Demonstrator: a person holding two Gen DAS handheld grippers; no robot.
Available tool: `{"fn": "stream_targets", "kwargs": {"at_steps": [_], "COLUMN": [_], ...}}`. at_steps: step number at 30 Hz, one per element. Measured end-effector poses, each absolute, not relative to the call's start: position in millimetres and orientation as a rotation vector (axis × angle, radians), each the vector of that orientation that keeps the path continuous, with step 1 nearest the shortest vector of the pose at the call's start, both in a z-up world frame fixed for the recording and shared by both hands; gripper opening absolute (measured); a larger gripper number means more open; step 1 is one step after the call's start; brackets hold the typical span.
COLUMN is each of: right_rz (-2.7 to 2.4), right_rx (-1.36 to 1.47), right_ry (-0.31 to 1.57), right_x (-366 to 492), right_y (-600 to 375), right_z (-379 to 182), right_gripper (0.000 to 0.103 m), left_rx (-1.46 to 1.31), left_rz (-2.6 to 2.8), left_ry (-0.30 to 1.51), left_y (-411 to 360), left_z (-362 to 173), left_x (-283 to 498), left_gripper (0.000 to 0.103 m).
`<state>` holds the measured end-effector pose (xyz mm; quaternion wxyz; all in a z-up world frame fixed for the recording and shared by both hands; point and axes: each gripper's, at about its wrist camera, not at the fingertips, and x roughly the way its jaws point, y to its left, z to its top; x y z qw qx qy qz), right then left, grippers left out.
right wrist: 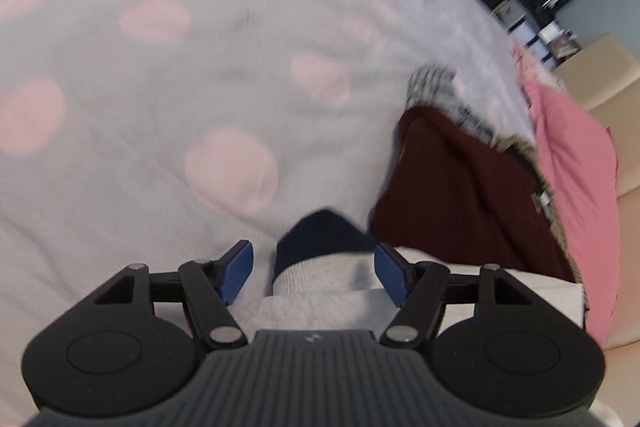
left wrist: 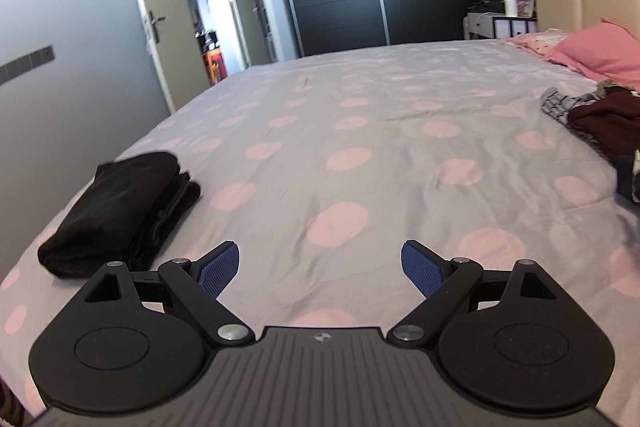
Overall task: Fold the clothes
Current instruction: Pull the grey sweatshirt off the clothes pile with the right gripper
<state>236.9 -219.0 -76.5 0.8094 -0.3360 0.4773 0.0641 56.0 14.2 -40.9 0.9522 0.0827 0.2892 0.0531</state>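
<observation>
One black folded cloth bundle already lies at nine o'clock; our left gripper gapes empty; our right gripper, open, straddles a grey-and-navy garment without gripping; the maroon heap at two o'clock waits.

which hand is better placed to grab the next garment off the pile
Right: its open fingers already straddle the grey and navy garment by the pile. The left gripper faces bare duvet.

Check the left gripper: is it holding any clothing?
No, the left gripper is open over bare bedspread, nothing between its pads.
</observation>
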Motion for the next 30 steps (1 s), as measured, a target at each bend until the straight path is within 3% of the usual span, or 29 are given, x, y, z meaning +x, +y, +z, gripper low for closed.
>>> {"fn": "stream_targets", "kwargs": {"at_steps": [3,6,8,10,16,30], "right_rz": [0.094,0.065,0.045,0.03,0.022,0.19], "right_rx": [-0.791,-0.789,-0.769,-0.724,-0.625,-0.345], "right_ry": [1.074,1.099,1.09,1.058,0.796,0.171], "right_x": [245.5,250.2,249.5,248.8,219.8,110.1], "right_y": [-217.8,-220.6,-224.5,-229.0,-227.5,-154.2], "right_z": [-91.2,-91.4,-84.4,-74.4,-12.8,208.8], "right_gripper": [0.068,0.048,0.022,0.017,0.014,0.01], "left_rx": [0.141,0.132,0.124,0.111,0.102,0.04], "left_rz": [0.114,0.117,0.12,0.12,0.101,0.115], "left_ry": [0.604,0.605,0.603,0.6,0.566,0.426], "left_y": [20.5,24.0,25.7,27.0,26.0,43.8], "left_z": [-41.9,-40.9,-39.6,-37.9,-27.8,16.6], "left_x": [57.8,58.5,57.8,56.4,47.4,24.5], "left_gripper": [0.089,0.089,0.089,0.089,0.089,0.089]}}
